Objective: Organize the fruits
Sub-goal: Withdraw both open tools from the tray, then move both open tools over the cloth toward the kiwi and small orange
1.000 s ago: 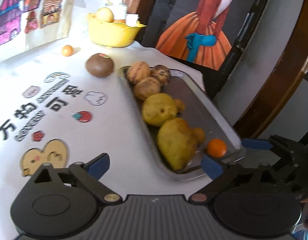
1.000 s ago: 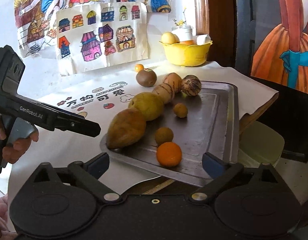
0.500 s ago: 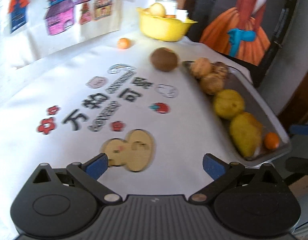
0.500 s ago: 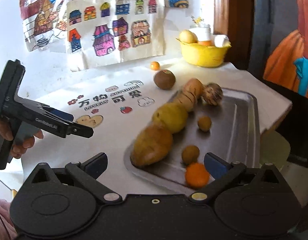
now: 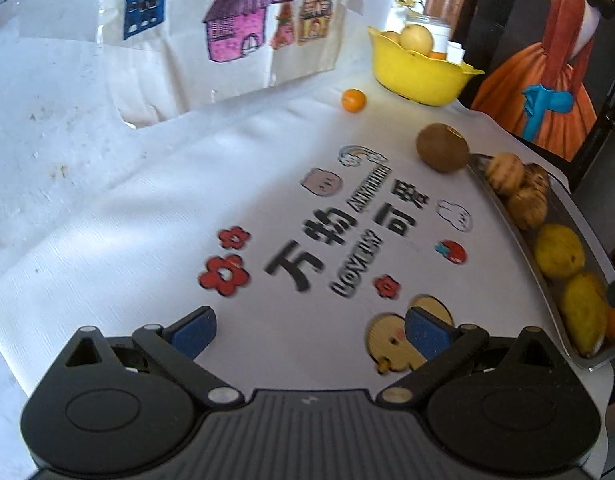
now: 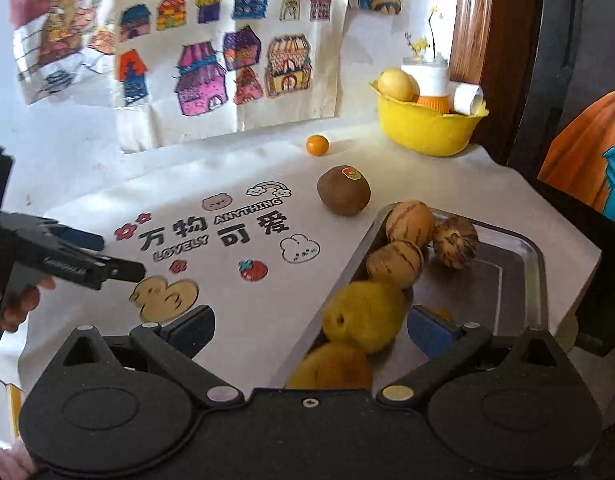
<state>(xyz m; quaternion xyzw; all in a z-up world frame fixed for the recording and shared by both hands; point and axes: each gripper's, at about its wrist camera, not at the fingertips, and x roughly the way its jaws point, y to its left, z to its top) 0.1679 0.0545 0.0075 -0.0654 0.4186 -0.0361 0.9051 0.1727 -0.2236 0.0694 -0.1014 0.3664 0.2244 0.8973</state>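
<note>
1. My left gripper (image 5: 309,330) has its jaws spread wide and holds nothing; it hovers over the printed white cloth (image 5: 147,220), with the duck print just under the right jaw.
2. Far ahead of these jaws, to the right, a small orange (image 5: 353,100) lies alone on the cloth, near the yellow bowl (image 5: 417,76).
3. The brown kiwi (image 5: 441,147) lies ahead and right of my left jaws, just beside the far corner of the metal tray (image 5: 519,252).
4. My right gripper (image 6: 311,330) is also spread and empty, low over the near end of the tray.
5. Between these jaws sits a yellow round fruit (image 6: 363,316); a darker yellow one (image 6: 331,368) lies nearer, partly hidden by the gripper body.
6. Ahead of the right jaw, three striped fruits (image 6: 409,222) lie close together in the tray.
</note>
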